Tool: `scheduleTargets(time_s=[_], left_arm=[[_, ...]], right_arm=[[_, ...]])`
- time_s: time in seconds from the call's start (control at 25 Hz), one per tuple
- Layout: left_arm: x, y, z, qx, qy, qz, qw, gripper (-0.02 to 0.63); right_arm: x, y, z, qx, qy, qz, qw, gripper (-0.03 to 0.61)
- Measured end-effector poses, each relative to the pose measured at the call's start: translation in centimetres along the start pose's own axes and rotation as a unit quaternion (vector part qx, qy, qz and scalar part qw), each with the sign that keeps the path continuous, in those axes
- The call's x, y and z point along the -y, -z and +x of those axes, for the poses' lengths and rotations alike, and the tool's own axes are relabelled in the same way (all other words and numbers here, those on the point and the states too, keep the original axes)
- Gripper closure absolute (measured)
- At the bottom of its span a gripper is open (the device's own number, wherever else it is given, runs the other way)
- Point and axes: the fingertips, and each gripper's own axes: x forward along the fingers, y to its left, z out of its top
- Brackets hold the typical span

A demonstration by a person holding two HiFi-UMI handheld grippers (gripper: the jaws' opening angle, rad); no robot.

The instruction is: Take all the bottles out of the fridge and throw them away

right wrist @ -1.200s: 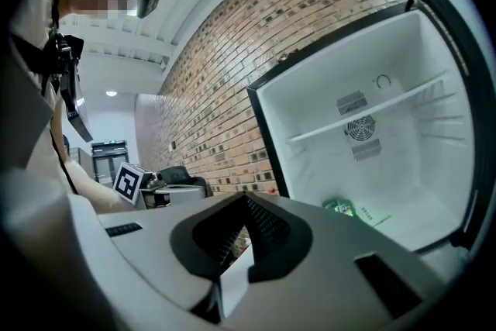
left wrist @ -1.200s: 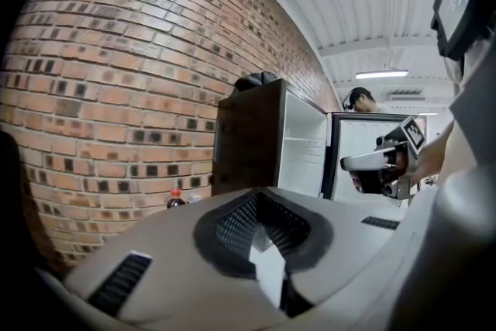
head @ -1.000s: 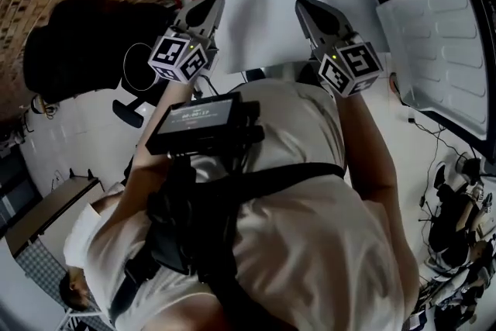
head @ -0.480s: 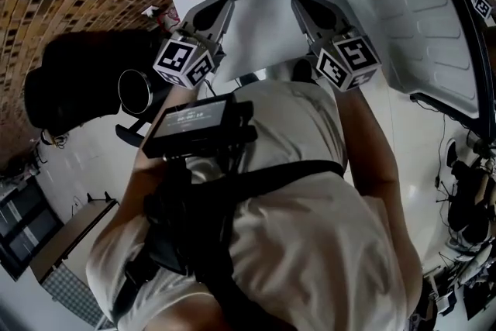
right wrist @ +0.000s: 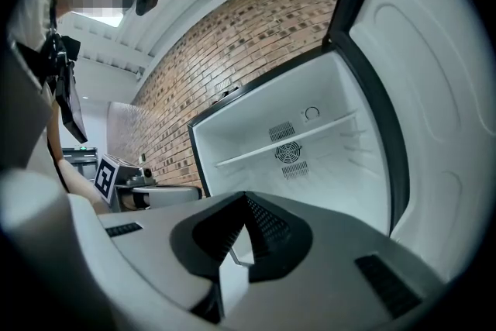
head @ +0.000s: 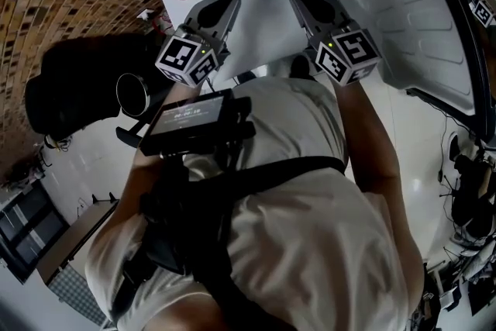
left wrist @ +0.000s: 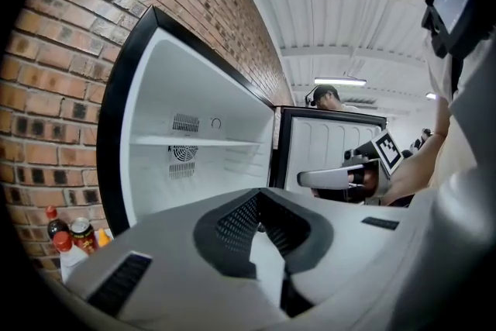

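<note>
The left hand-held gripper (left wrist: 260, 201) has its jaws pressed together with nothing between them. The right hand-held gripper (right wrist: 245, 201) is likewise closed and empty. Both point into the open fridge (right wrist: 325, 167), whose white shelf (right wrist: 287, 139) crosses the middle of the frame. The bottles (left wrist: 66, 236) stand outside the fridge, at the lower left of the left gripper view, against the brick wall (left wrist: 54, 89).
</note>
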Motion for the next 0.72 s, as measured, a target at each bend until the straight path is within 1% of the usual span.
scheduleTargets(time_s=[0.28,0.4,0.56,0.72], left_arm=[[0.3,-0.3,0.5,0.005,0.0,-0.002,1.0,0.612],[1.1,-0.9,0.6,0.0,0.006,-0.002,1.0,0.612],[1.0,-0.5,0.6,-0.001,0.011,0.021,0.9997,0.611],[1.4,-0.6,0.7,0.003,0.023,0.021,0.9995,0.611]], right_arm=[[0.1,-0.2,0.2,-0.002,-0.007,-0.004,1.0,0.572],[0.1,-0.3,0.3,-0.003,-0.009,-0.004,1.0,0.572],[0.0,-0.3,0.5,-0.002,-0.01,-0.004,1.0,0.572],[-0.1,-0.3,0.4,0.0,-0.008,-0.003,1.0,0.572]])
